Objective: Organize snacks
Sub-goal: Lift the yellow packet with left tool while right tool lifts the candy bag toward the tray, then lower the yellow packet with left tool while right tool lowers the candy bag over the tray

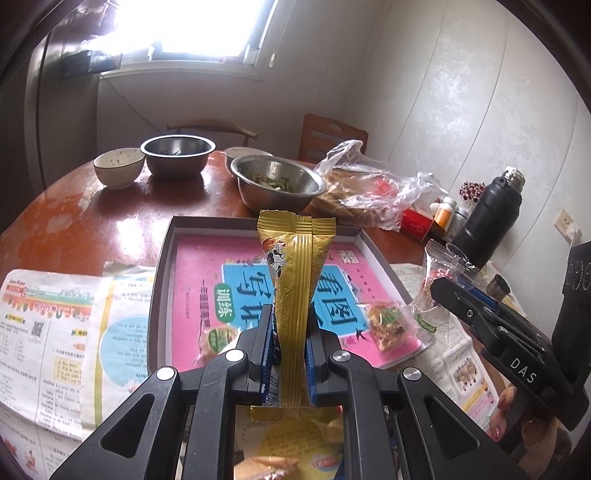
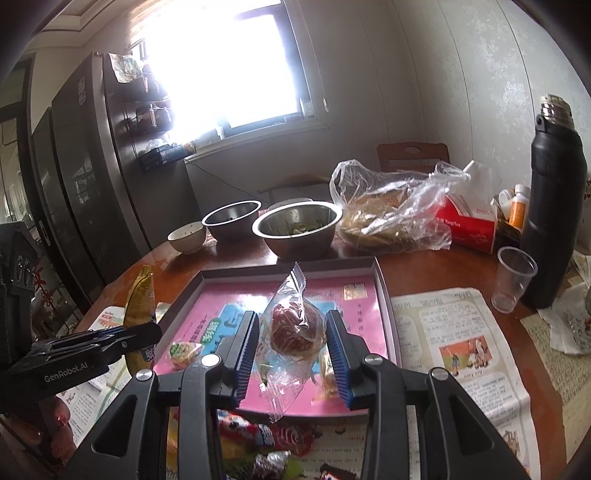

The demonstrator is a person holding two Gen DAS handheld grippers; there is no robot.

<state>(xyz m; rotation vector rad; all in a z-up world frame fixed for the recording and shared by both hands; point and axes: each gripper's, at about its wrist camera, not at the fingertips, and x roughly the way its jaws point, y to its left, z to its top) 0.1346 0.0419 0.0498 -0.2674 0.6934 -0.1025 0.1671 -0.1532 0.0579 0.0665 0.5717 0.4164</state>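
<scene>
1. Left tongs [image 1: 290, 354] were clamped on a gold snack packet [image 1: 295, 280], held upright above the tray [image 1: 162, 280].
2. Right tongs [image 2: 291, 350] gripped a clear-wrapped pastry [image 2: 295, 325] over the same tray, presumably for sorting.

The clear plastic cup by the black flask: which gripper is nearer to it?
Right. The right gripper sits beside the clear plastic cup, over the tray; the left gripper is further away, past the tray's far side.

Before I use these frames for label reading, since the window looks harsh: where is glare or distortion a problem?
Left wrist view: window blown out, glare on the table, edges bent by fisheye; gold packet sharp. Right wrist view: window washes out, clear wrapped snack readable.
</scene>
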